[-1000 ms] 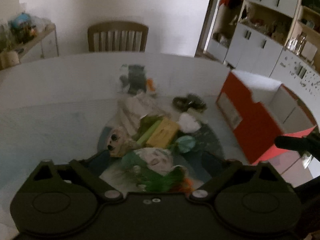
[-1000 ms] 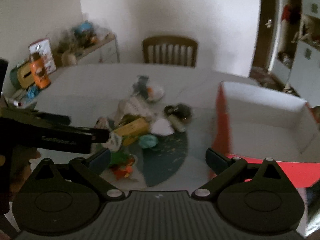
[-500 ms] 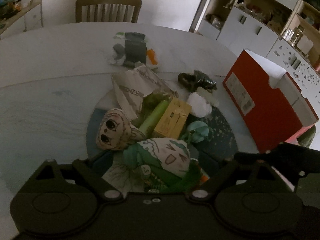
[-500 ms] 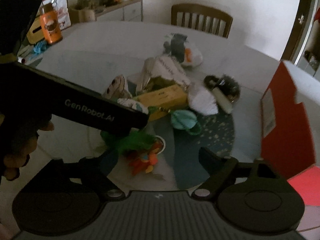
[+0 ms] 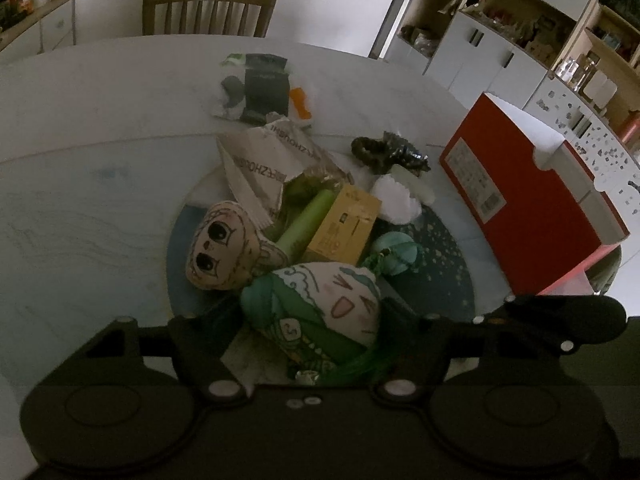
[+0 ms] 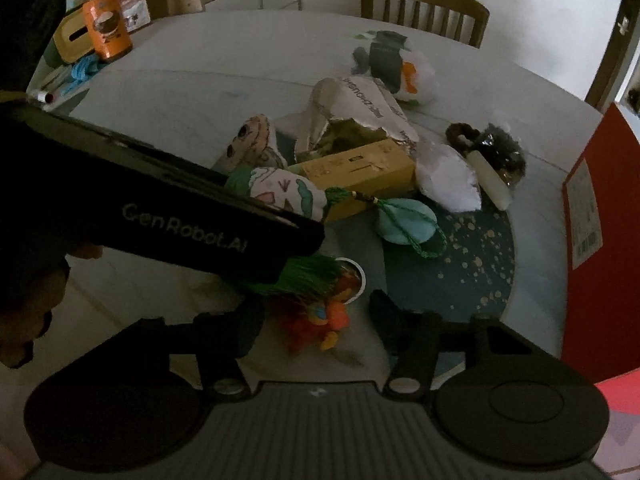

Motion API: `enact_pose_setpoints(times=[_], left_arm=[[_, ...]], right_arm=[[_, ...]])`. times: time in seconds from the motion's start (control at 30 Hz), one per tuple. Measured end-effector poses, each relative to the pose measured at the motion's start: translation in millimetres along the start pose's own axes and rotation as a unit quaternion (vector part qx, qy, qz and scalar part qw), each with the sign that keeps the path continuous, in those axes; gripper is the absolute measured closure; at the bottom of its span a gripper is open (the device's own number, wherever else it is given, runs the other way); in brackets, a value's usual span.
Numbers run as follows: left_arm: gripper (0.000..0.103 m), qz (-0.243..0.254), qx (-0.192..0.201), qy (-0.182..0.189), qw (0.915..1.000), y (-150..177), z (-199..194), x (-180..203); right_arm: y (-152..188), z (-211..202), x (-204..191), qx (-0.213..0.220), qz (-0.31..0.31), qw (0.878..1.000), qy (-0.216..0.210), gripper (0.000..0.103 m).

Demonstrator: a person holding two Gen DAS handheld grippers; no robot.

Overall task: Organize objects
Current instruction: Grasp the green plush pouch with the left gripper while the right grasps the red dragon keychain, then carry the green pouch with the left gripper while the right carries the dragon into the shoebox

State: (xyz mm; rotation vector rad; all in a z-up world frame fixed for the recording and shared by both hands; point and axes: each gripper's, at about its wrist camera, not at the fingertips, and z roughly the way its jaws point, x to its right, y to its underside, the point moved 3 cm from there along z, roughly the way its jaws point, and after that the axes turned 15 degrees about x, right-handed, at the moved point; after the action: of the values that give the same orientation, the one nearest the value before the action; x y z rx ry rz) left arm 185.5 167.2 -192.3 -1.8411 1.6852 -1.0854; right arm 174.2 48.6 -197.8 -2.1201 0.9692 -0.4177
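A heap of small objects lies on a round table: a green-and-white plush doll (image 5: pixel 320 312) (image 6: pixel 280 192), a beige face plush (image 5: pixel 220 248), a yellow box (image 5: pixel 344 228) (image 6: pixel 360 172), a teal pouch (image 5: pixel 394 252) (image 6: pixel 404 220), a foil bag (image 5: pixel 264 164), and an orange toy (image 6: pixel 320 320). My left gripper (image 5: pixel 316 320) is open with its fingers on either side of the green doll. My right gripper (image 6: pixel 316 312) is open around the orange toy. An open red box (image 5: pixel 528 208) stands to the right.
A dark speckled mat (image 6: pixel 460 272) lies under the heap. A white packet (image 5: pixel 256 88) and a dark scrunchie (image 5: pixel 384 152) lie farther back. An orange jar (image 6: pixel 106 28) stands at the far left. A wooden chair (image 5: pixel 208 12) stands behind the table.
Both grippers have moved down and closer to the heap. The left gripper now straddles the green doll, and the right one straddles the orange toy.
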Motion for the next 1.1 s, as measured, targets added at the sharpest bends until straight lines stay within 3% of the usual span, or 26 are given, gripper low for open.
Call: enact_pose_setpoints(times=[0.2,0.57,0.87,1.1], left_arm=[[0.033,-0.011,0.002,0.010,0.9999,-0.5,-3.1,-2.2],[0.034,-0.001,0.022,0.031,0.9993,-12.3,-32.1,6.5],[0.034,-0.008,0.057,0.044,0.9974,-44.4,-69.7,22.9],[0.034,-0.005,0.075,0.027,0.9968,-71.2,-90.6,50.3]], right_arm=[[0.0,-2.9,-4.4,-0.004,-0.002,1.000,0.002,0.064],[3.0,-31.9,0.9,0.002,-0.005,1.000,0.013,0.065],[-15.0,-93.7,23.0,0.054,0.021,0.998,0.010,0.065],[-35.7,-141.0,61.7,0.104,0.037,0.994,0.010,0.065]])
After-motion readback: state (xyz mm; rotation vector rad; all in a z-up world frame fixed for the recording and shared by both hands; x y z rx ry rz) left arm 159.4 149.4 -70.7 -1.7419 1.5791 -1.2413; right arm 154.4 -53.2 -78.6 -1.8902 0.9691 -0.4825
